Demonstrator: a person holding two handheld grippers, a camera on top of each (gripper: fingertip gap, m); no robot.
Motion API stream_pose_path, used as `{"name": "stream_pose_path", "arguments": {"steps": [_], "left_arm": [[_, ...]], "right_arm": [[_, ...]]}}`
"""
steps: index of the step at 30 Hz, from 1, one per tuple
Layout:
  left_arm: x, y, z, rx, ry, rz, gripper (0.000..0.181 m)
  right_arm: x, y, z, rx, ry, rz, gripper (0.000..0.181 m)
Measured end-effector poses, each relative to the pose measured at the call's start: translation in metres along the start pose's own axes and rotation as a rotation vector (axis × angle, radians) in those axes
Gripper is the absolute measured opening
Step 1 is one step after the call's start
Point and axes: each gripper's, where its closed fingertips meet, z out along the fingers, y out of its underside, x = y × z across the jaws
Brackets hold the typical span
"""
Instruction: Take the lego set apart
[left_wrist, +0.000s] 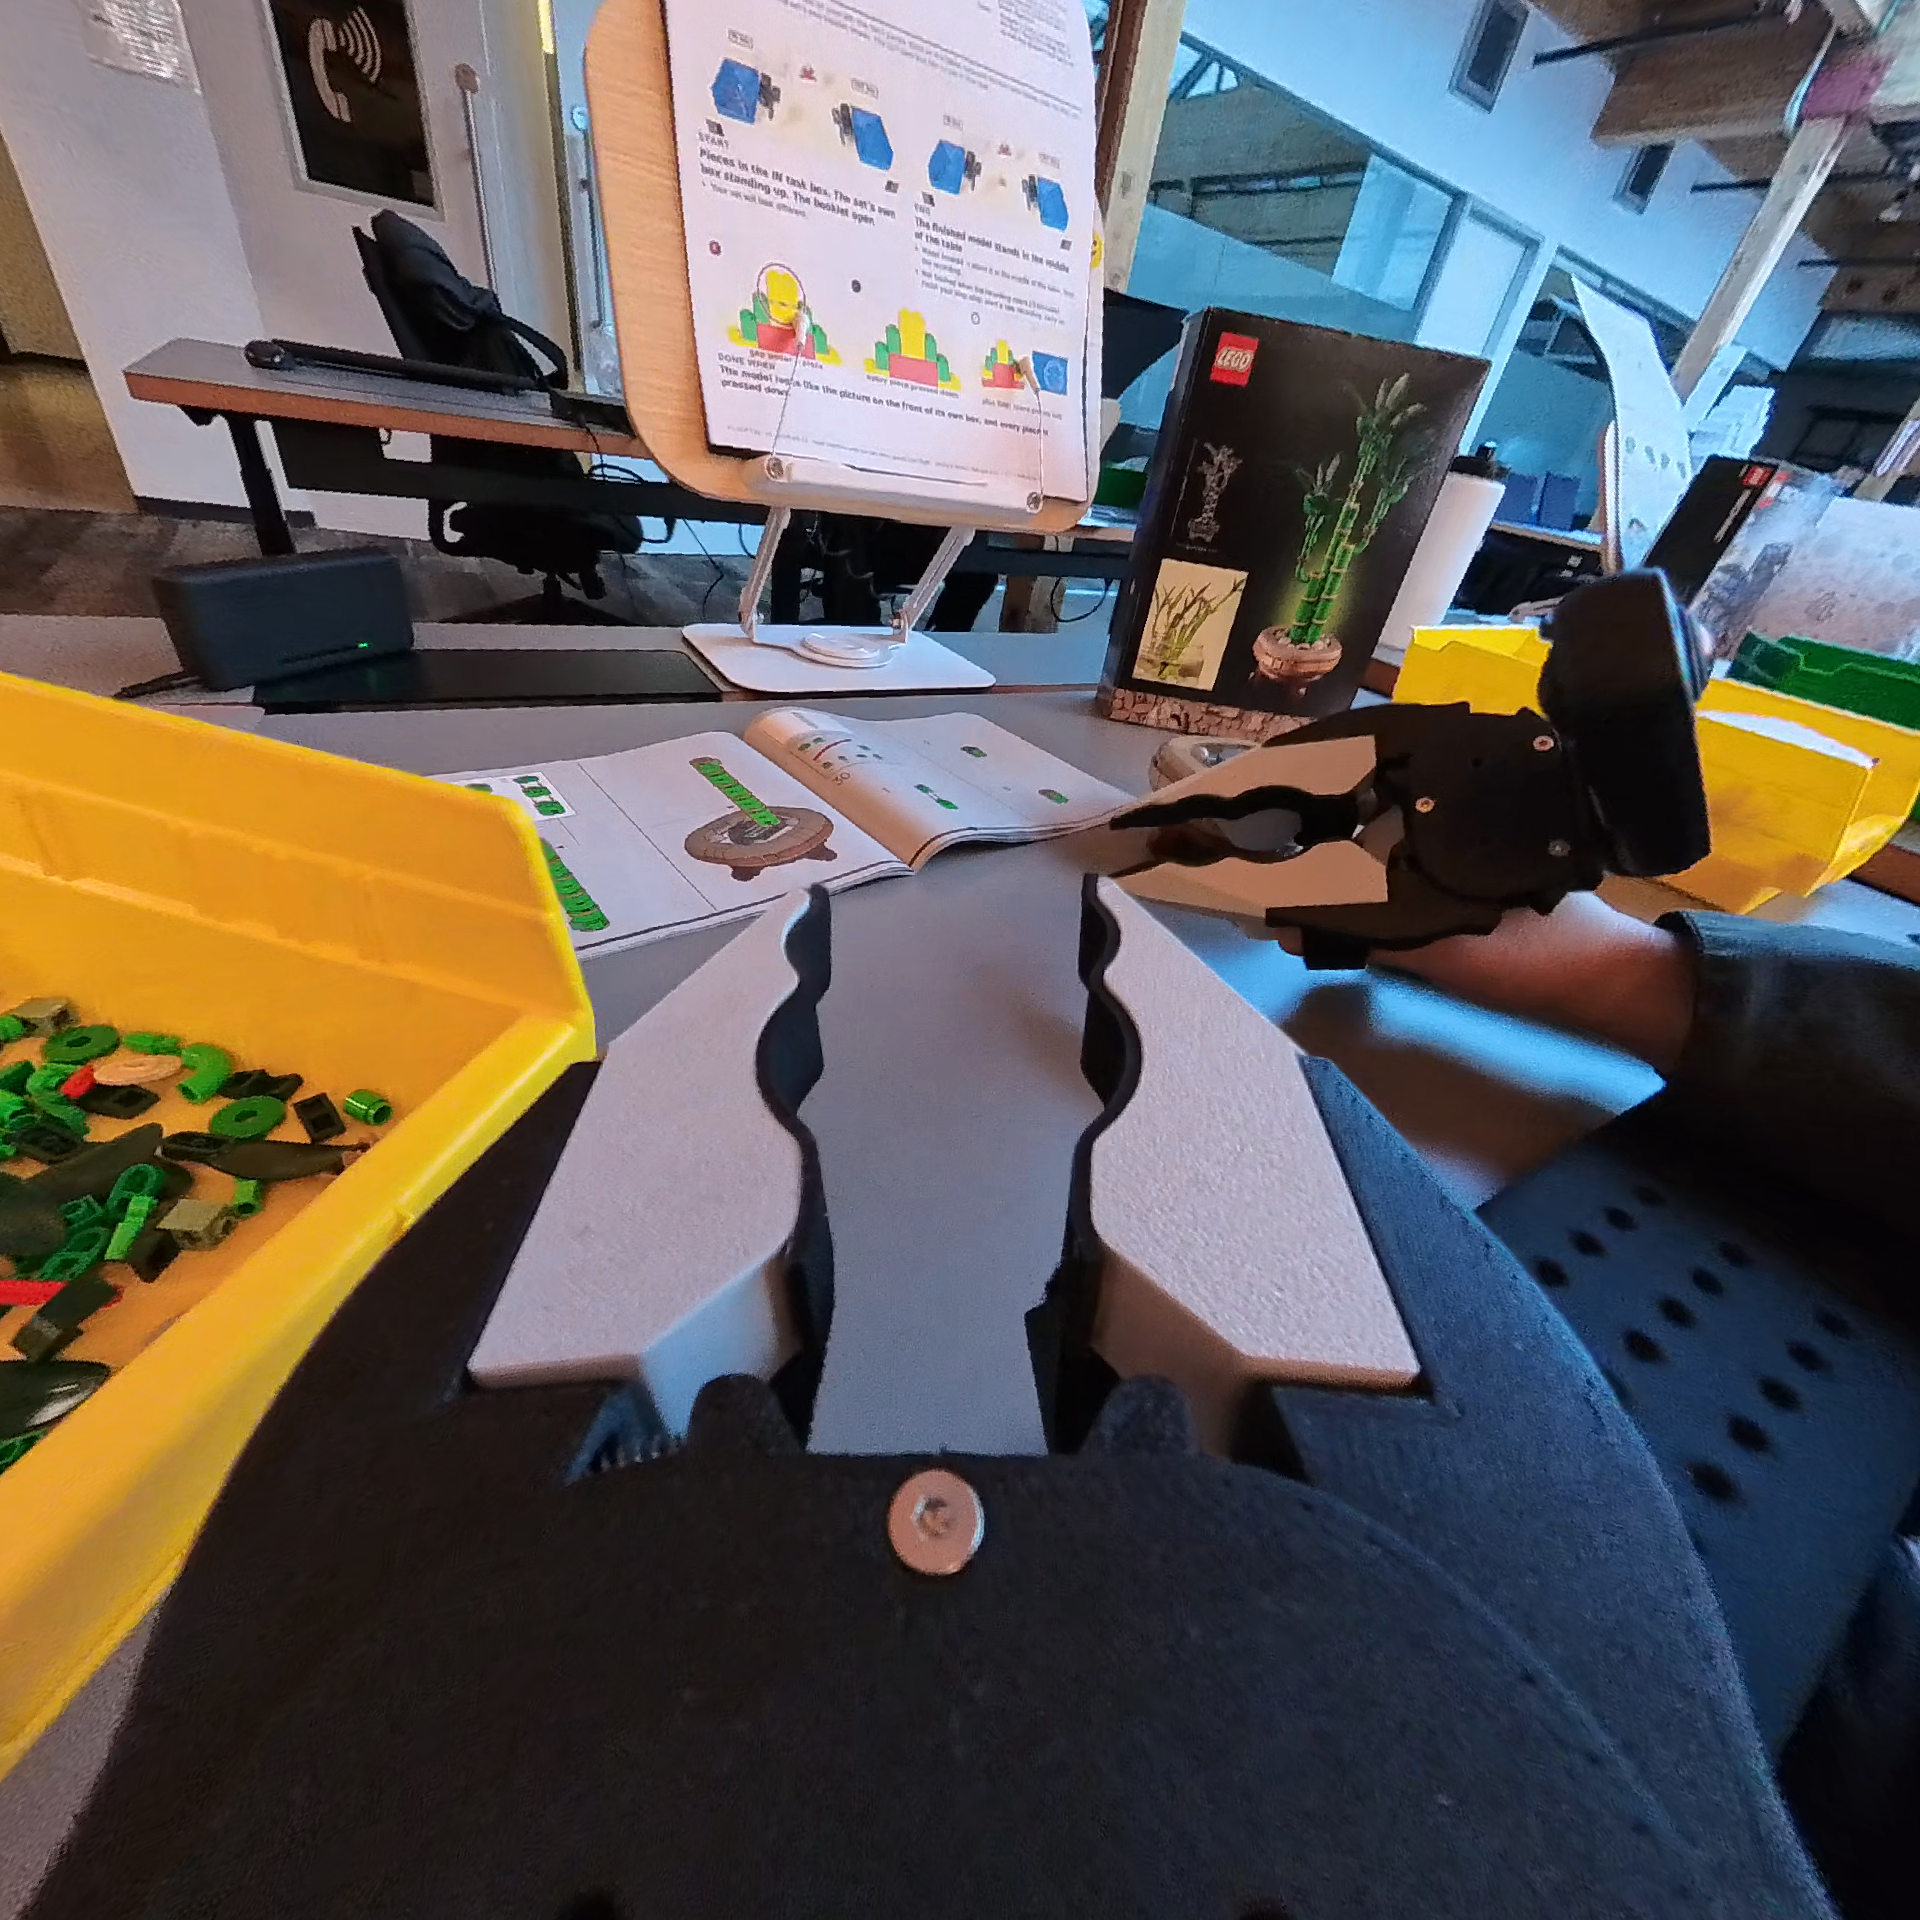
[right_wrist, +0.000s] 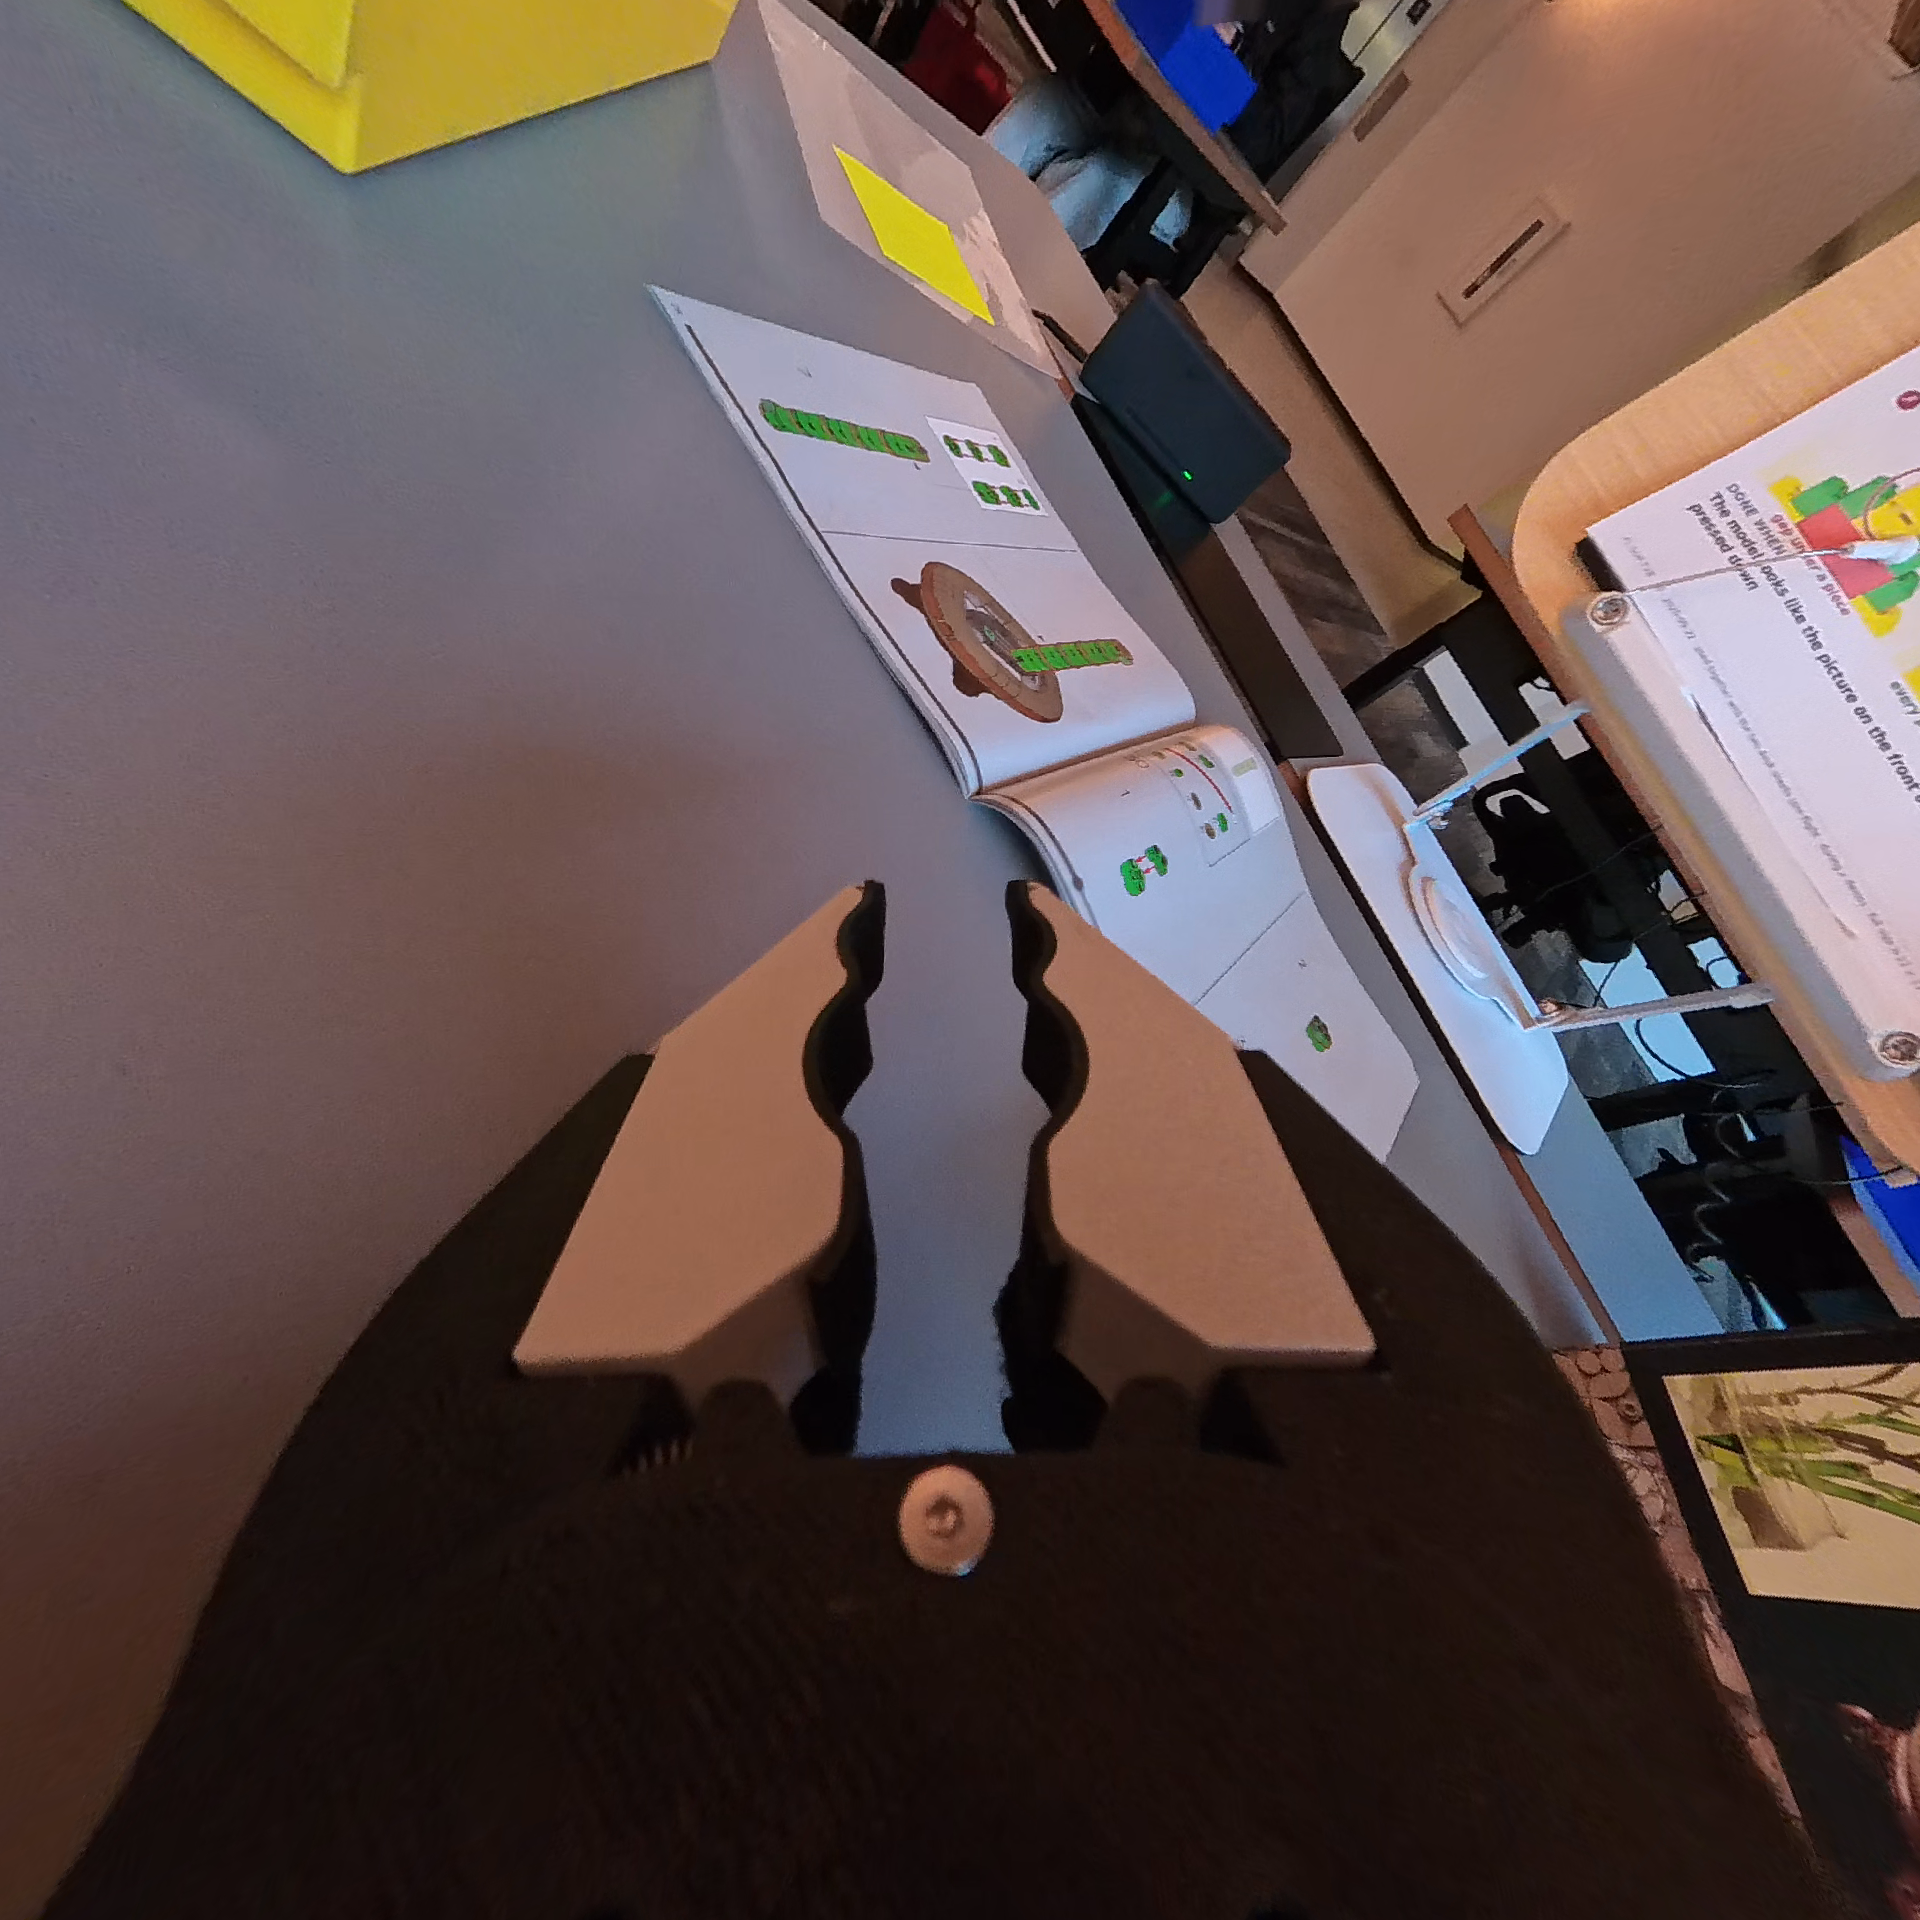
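L wrist cam: low over grey table (left_wrist: 935, 1039), looks fwd along its fingers twd open booklet (left_wrist: 790, 810) & doc stand (left_wrist: 831, 644), close range | R wrist cam: rolled sideways, near tabletop, faces same booklet (right_wrist: 987, 623) from its other side | shared: booklet, stand, set box (left_wrist: 1288, 520), black device (left_wrist: 281, 613)

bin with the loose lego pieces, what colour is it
Yellow bin; left wrist view shows it best.

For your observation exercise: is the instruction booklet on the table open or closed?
Open. The booklet lies flat on the grey table, two pages spread either side of its spine.
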Motion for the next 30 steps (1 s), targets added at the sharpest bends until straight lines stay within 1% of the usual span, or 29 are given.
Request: {"name": "stream_pose_path", "arguments": {"steps": [7, 12, 16, 19, 22, 25, 26, 29, 30], "left_arm": [[0.004, 0.006, 0.004, -0.044, -0.012, 0.057, 0.047], [0.002, 0.006, 0.004, -0.048, -0.018, 0.04, 0.047], [-0.002, 0.005, 0.003, -0.038, -0.023, 0.008, 0.046], [-0.004, 0.005, 0.003, -0.04, -0.023, -0.011, 0.046], [-0.004, 0.003, 0.002, -0.028, -0.023, -0.017, 0.046], [-0.005, 0.002, 0.001, -0.018, -0.023, -0.025, 0.046], [-0.006, 0.002, 0.001, -0.016, -0.023, -0.029, 0.046], [-0.006, 0.0, -0.001, -0.001, -0.019, -0.043, 0.046], [-0.007, -0.002, -0.003, 0.013, -0.016, -0.049, 0.046]], "right_arm": [[-0.004, -0.002, 0.0, -0.001, -0.012, -0.029, 0.023], [-0.005, -0.004, 0.0, 0.004, -0.012, -0.032, 0.022], [0.001, -0.006, -0.003, 0.01, 0.012, -0.034, 0.023], [0.014, -0.012, -0.008, 0.024, 0.063, -0.029, 0.023], [0.035, -0.021, -0.02, 0.028, 0.127, 0.007, 0.03], [0.055, -0.027, -0.042, 0.03, 0.151, 0.138, 0.039], [0.059, -0.025, -0.049, 0.011, 0.139, 0.191, 0.043], [0.07, -0.003, -0.077, -0.116, 0.102, 0.351, 0.061], [0.074, 0.002, -0.089, -0.14, 0.093, 0.394, 0.063]]}}
